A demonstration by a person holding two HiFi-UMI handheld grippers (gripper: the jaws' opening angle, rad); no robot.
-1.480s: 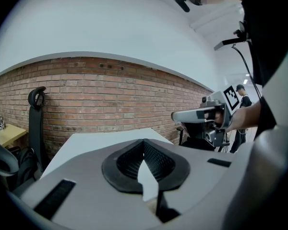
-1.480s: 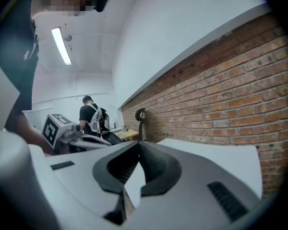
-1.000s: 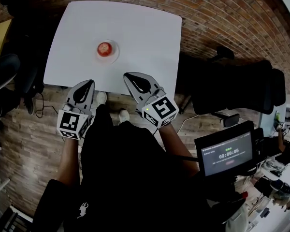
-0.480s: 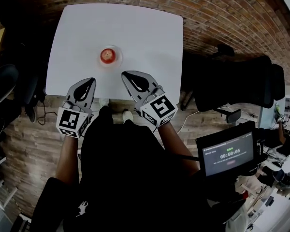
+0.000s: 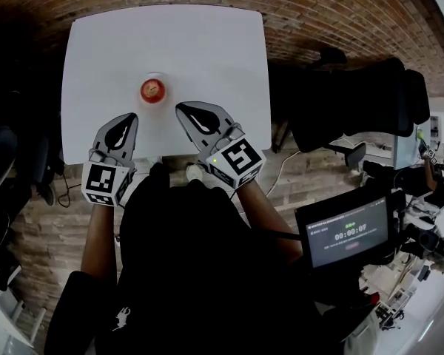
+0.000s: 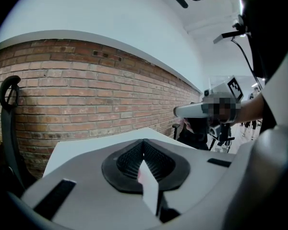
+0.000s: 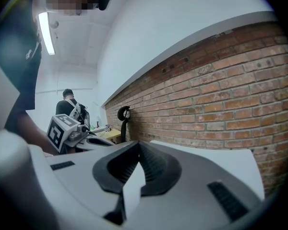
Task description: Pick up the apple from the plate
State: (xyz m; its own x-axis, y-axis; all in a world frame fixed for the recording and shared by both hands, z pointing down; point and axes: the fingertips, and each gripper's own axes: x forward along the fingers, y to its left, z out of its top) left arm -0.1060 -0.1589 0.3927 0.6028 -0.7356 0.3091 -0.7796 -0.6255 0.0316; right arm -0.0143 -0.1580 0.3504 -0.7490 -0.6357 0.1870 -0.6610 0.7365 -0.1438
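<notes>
A red apple [image 5: 152,89] sits on a small white plate [image 5: 163,98] on the white table [image 5: 207,43], toward its near left part. My left gripper [image 5: 126,118] hangs over the table's near edge, just short of the plate and to its left, jaws shut with nothing in them. To the right of the plate, a short way from it, my right gripper [image 5: 183,109] is also shut and empty. In the left gripper view the closed jaws [image 6: 144,145] hide the apple. The right gripper view shows its closed jaws [image 7: 138,150] and the table top.
Black office chairs [image 5: 355,102] stand right of the table, and another dark chair [image 5: 0,154] stands at its left. A brick wall [image 6: 86,99] runs behind the table. A screen with a timer [image 5: 345,231] is at my lower right. A person [image 7: 69,104] stands far off.
Both grippers have moved forward from the table's near edge to over the table, closer to the plate. Their jaws have stayed shut.
</notes>
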